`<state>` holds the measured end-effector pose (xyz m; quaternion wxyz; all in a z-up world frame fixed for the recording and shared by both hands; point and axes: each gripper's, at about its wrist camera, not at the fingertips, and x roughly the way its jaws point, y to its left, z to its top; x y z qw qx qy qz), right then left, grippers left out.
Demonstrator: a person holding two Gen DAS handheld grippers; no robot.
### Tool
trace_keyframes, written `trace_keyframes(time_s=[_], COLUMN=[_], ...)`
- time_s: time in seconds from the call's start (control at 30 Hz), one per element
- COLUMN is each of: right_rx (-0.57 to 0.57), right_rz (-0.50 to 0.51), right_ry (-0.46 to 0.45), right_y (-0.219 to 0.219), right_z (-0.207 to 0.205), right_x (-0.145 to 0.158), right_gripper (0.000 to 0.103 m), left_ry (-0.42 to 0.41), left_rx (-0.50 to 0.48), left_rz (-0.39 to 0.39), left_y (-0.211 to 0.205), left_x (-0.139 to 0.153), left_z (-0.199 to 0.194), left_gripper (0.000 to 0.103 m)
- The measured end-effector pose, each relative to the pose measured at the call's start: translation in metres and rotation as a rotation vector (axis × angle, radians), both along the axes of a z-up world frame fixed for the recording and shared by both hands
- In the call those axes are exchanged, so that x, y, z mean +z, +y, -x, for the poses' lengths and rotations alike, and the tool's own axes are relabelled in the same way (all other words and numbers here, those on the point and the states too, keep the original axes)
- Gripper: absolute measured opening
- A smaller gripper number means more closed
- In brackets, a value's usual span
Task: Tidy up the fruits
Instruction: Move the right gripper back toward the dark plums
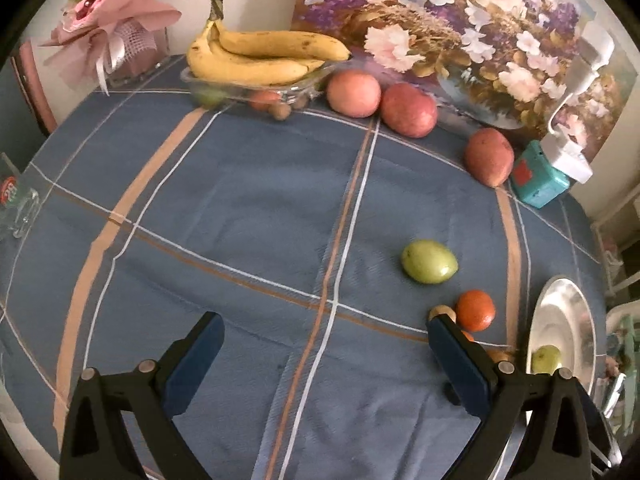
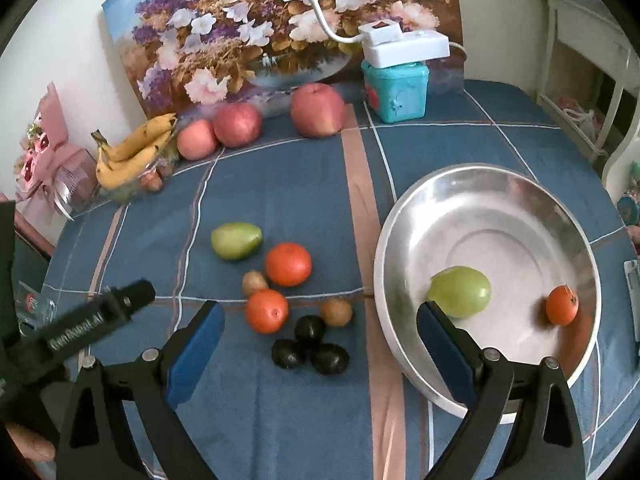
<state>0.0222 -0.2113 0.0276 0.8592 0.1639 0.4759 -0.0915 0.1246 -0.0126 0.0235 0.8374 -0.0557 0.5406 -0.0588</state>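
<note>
A steel bowl (image 2: 520, 200) on the right holds a green mango (image 2: 460, 291) and a small orange (image 2: 561, 305). On the cloth to its left lie a second green mango (image 2: 236, 241), two oranges (image 2: 288, 264) (image 2: 267, 311), two kiwis (image 2: 336, 312) and three dark fruits (image 2: 310, 346). My right gripper (image 2: 320, 340) is open above the dark fruits. My left gripper (image 1: 326, 344) is open and empty over bare cloth; the green mango (image 1: 429, 261) and an orange (image 1: 475, 310) lie to its right. Three red apples (image 1: 408, 110) sit at the back.
A glass dish with bananas (image 1: 256, 56) stands at the back left. A flower painting (image 1: 460, 32) leans on the wall. A teal box (image 2: 396, 90) with a white lamp stands at the back right. A pink bouquet (image 1: 108, 28) and a glass mug (image 1: 16, 200) are on the left.
</note>
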Motion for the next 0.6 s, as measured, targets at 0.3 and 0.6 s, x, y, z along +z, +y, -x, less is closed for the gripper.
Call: trace_keyframes(time_s=[0.3,0.6], right_rx=[0.019,0.034], right_rz=[-0.038,-0.076], right_ry=[-0.006,0.146], right_y=[0.000,0.004], right_z=[-0.001,-0.007], right_x=[0.004,-0.022], right_gripper=[0.097,0.096], left_ry=[0.014,0.106], left_rx=[-0.057,-0.093], left_rz=[-0.042,0.020], left_y=[-0.010,-0.023], left_x=[-0.004,-0.030], left_z=[0.001,0.002], left_gripper=[0.103,0.103])
